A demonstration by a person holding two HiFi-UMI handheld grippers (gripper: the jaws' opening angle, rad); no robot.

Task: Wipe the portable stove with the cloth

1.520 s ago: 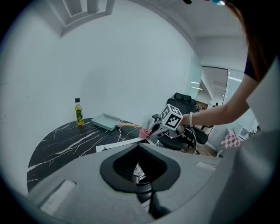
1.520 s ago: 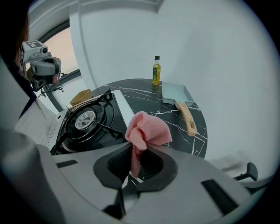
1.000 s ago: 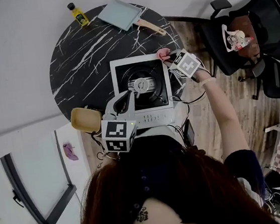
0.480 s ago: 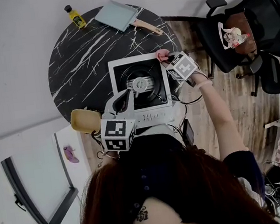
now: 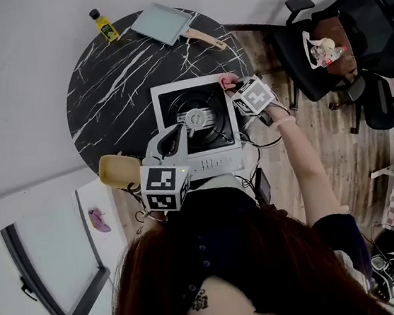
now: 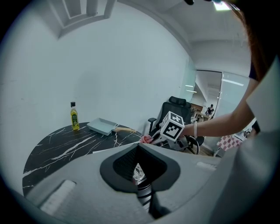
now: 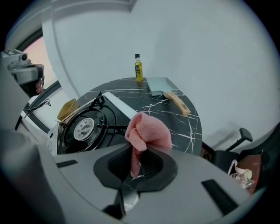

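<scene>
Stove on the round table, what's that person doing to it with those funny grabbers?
A person holds a gripper in each hand over the stove. The right gripper has its fingers shut on a pink cloth, at the stove's far right corner. The left gripper hangs by the near left corner, fingers closed on nothing. A bottle and a pan sit at the table's far edge.

Minor displacement only. Right gripper [image 5: 237, 86], with cloth [image 5: 229, 80], drawn slightly back from far right corner of stove [image 5: 181, 85], toward the person along its right edge and a touch closer to that edge. Head view framing nudged marginally.
</scene>
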